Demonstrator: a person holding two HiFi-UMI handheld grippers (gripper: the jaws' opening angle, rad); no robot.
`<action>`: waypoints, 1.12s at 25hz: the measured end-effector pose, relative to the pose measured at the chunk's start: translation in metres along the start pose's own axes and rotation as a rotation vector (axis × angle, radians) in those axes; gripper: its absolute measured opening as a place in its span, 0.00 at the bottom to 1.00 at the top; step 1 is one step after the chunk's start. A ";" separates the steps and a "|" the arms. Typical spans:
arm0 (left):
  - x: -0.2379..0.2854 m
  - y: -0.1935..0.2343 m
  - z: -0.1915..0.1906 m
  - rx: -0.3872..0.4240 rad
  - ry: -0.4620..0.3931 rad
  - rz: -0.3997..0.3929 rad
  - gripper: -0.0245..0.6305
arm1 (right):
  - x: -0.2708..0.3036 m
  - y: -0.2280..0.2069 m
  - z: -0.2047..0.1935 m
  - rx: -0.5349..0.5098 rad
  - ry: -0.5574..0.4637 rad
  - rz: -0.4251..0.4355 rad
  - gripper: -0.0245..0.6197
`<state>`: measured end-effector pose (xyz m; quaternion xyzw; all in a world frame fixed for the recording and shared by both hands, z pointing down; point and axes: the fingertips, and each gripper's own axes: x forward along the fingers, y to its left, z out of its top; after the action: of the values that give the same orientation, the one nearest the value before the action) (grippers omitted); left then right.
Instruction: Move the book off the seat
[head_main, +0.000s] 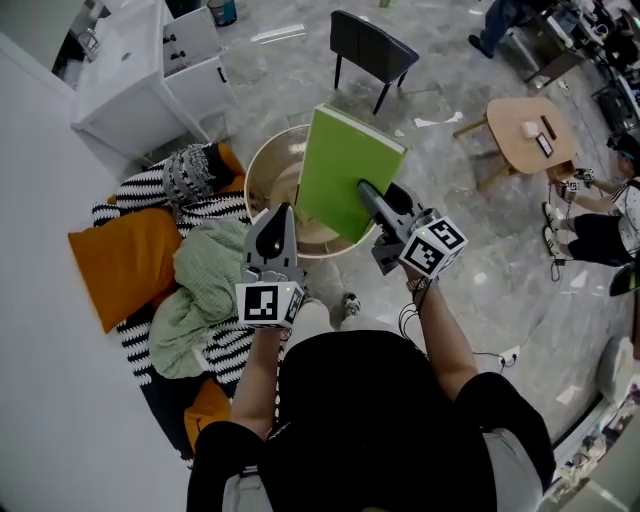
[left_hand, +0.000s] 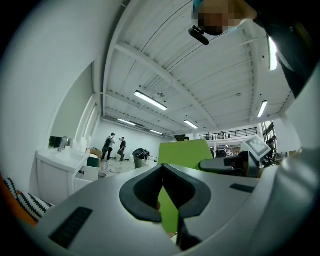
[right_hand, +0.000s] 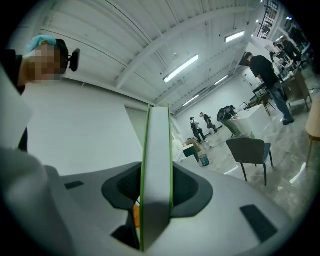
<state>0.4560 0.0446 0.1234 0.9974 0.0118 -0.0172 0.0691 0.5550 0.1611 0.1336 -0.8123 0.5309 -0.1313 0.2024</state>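
Since the right gripper (head_main: 366, 192) is clamped on the book (head_main: 340, 165) at its edge, the book hangs tilted above the round stool (head_main: 262, 172), apart from the striped seat (head_main: 228, 350). The left gripper (head_main: 284, 214) is closed and empty, probably only waiting nearby.
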 end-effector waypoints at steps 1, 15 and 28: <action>0.002 0.008 -0.003 -0.006 0.007 -0.001 0.05 | 0.007 0.000 -0.005 0.003 0.008 -0.007 0.26; 0.015 0.070 -0.059 -0.050 0.110 -0.050 0.05 | 0.056 -0.019 -0.097 0.107 0.125 -0.105 0.26; 0.029 0.095 -0.123 -0.054 0.184 -0.006 0.05 | 0.078 -0.077 -0.209 0.293 0.237 -0.162 0.26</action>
<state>0.4914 -0.0320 0.2569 0.9925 0.0216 0.0745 0.0943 0.5592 0.0777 0.3545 -0.7932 0.4592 -0.3177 0.2432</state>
